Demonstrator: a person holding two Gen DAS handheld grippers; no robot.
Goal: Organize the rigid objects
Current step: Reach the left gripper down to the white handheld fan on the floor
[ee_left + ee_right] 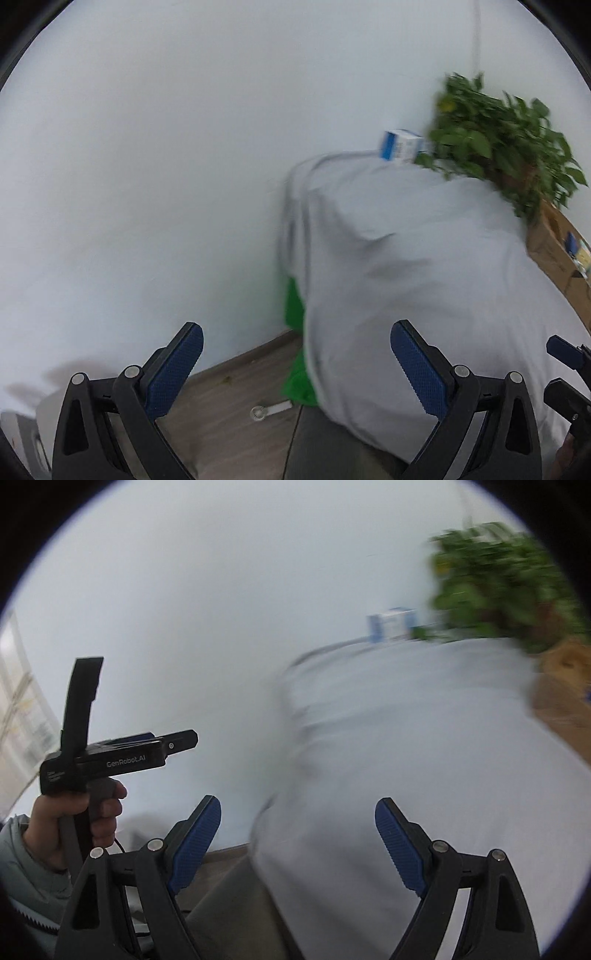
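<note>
A small blue and white box (400, 146) stands at the far edge of a table covered in grey cloth (406, 258), next to a leafy plant (498, 144). The box also shows, blurred, in the right wrist view (392, 624). My left gripper (295, 354) is open and empty, held off the table's left end over the floor. My right gripper (297, 830) is open and empty, near the table's front left corner. The left gripper, held in a hand, shows from the side in the right wrist view (184, 740).
A cardboard box (557, 251) with small items sits at the table's right, behind the plant. Green cloth (295, 314) hangs under the grey cover. A small white object (267, 410) lies on the wood floor. A white wall fills the background.
</note>
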